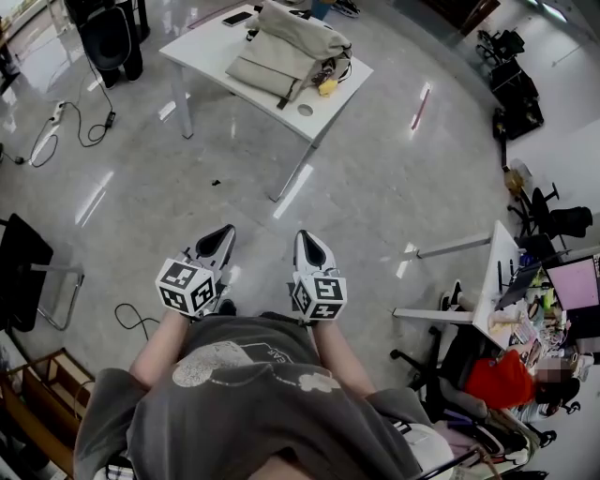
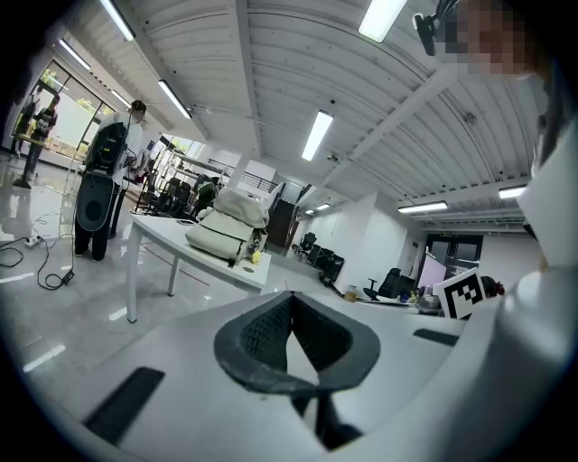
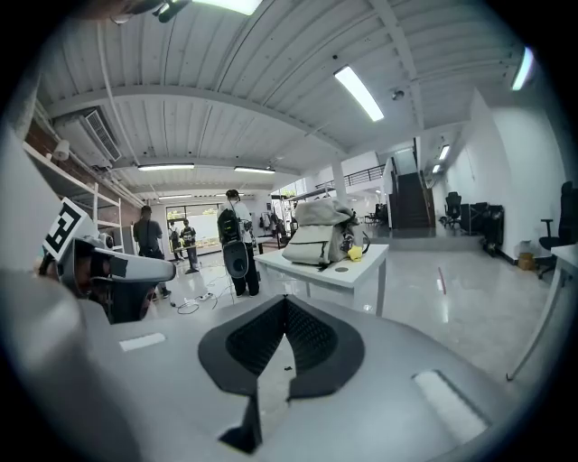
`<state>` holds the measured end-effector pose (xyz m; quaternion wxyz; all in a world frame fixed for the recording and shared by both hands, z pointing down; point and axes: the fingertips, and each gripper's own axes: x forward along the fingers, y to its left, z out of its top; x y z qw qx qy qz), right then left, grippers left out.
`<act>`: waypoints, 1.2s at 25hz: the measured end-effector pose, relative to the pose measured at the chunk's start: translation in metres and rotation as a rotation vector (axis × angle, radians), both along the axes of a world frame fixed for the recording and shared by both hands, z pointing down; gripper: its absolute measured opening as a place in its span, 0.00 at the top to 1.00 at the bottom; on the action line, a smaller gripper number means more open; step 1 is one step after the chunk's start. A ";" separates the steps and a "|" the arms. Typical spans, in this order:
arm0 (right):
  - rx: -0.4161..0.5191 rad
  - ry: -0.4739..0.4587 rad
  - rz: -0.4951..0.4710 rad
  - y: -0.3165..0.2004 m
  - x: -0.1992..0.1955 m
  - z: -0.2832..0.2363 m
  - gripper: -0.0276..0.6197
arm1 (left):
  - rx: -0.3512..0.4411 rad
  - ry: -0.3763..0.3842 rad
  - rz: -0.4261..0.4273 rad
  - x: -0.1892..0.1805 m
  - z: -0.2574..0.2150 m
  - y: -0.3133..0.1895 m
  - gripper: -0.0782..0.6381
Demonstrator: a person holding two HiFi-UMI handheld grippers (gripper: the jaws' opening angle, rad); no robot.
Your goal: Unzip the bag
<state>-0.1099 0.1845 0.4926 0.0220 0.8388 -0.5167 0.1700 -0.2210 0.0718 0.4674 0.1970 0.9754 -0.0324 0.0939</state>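
Note:
A beige bag (image 1: 289,49) lies on a white table (image 1: 211,52) far ahead across the floor; it also shows as a small bag (image 2: 230,226) in the left gripper view and as a bag (image 3: 321,233) in the right gripper view. My left gripper (image 1: 225,234) and right gripper (image 1: 308,242) are held side by side close to the person's body, well short of the table. Both are shut, with nothing between their fingers. A small yellow object (image 1: 327,86) rests at the bag's near end.
A phone (image 1: 237,18) lies on the table's far side. Cables (image 1: 66,127) trail over the glossy floor at left. A black chair (image 1: 28,277) stands at left. Desks and office chairs (image 1: 525,300) crowd the right. People (image 3: 237,236) stand beyond the table.

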 end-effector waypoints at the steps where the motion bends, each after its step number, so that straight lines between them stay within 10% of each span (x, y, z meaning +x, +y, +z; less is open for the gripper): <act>1: 0.000 -0.001 0.007 -0.004 -0.001 0.001 0.96 | -0.003 -0.002 -0.004 -0.003 0.002 -0.006 0.88; 16: -0.014 -0.010 0.065 -0.046 0.053 0.020 0.96 | -0.014 -0.018 0.014 0.035 0.026 -0.058 0.88; 30: 0.020 -0.042 -0.042 -0.141 0.253 0.034 0.96 | 0.020 -0.034 -0.097 0.216 0.034 -0.138 0.88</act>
